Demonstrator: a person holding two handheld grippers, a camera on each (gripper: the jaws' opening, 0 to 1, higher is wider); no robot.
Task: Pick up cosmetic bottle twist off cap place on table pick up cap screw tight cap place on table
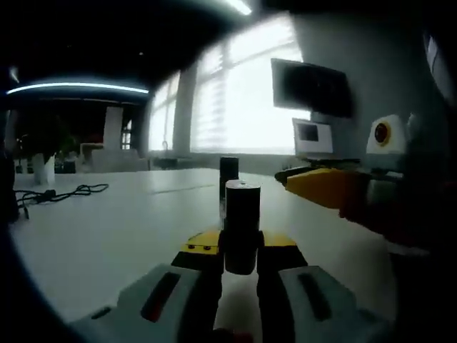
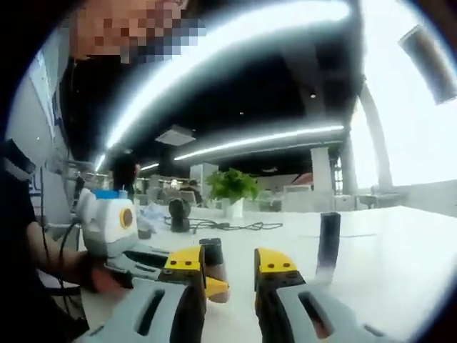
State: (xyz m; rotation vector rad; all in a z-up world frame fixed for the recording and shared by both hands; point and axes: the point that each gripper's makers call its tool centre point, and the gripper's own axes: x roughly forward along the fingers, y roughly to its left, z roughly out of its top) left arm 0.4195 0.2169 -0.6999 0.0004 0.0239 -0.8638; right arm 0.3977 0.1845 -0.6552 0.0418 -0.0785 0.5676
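My left gripper [image 1: 240, 246] is shut on a dark cylindrical cosmetic bottle [image 1: 240, 225], held upright just above the white table [image 1: 107, 236]. Behind it a second dark, slim cylinder [image 1: 228, 170], perhaps the cap, stands on the table. My right gripper [image 1: 303, 180] reaches in from the right with a yellow finger, a short way from the bottle. In the right gripper view my right gripper [image 2: 230, 263] is open with nothing between its jaws. The bottle [image 2: 212, 259] sits just left of that gap, in the left gripper [image 2: 213, 284]. The slim cylinder [image 2: 328, 241] stands to the right.
A black cable [image 1: 61, 193] lies at the table's far left. A dark monitor [image 1: 310, 87] hangs by the bright windows. In the right gripper view a potted plant [image 2: 232, 187], a cable [image 2: 221, 226] and a small dark round object [image 2: 178, 212] sit further back. The person's hand [image 2: 100, 280] is at the left.
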